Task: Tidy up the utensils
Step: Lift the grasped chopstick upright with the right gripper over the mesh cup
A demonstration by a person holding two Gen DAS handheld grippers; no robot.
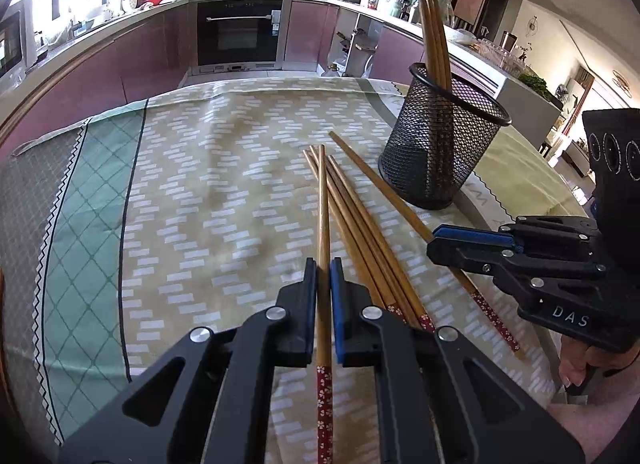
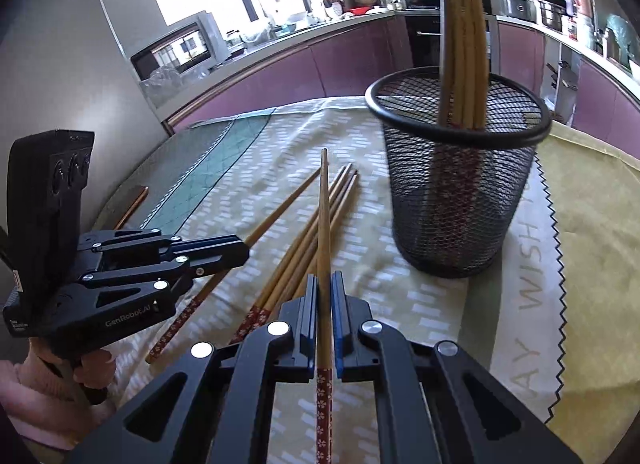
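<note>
Left claw clenched on one wooden chopstick; right claw clenched on another chopstick. Surface: table under a patterned beige-and-green tablecloth, in a kitchen with mauve cabinets and a black oven. Loose chopsticks, red flowered ends, lie mid-table beside a round black mesh holder holding upright chopsticks near the far right edge.
</note>
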